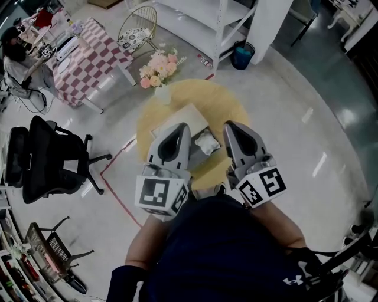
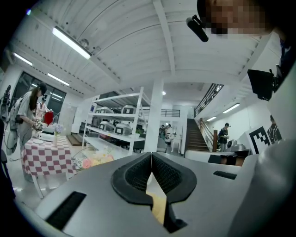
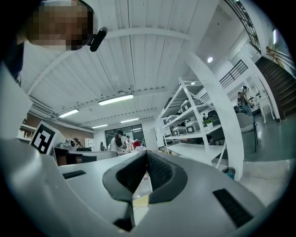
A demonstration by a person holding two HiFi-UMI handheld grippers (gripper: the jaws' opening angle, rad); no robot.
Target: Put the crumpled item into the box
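A white crumpled item (image 1: 207, 142) lies on the round yellow table (image 1: 230, 103), just right of a pale flat box (image 1: 184, 118). In the head view my left gripper (image 1: 181, 128) hovers over the box's near side, and my right gripper (image 1: 230, 126) hangs right of the crumpled item. Both are held above the table and touch nothing. In the left gripper view the left gripper (image 2: 151, 155) has its jaws closed tip to tip with nothing between them. The right gripper (image 3: 146, 153) looks the same in the right gripper view. Both gripper views look out level across the room, so the item and box are hidden there.
A vase of pink flowers (image 1: 157, 69) stands at the table's far edge. A black office chair (image 1: 46, 158) is at the left, with a checkered table (image 1: 88, 59) and a seated person beyond. White shelving (image 1: 207, 17) and a blue bin (image 1: 242, 56) stand behind.
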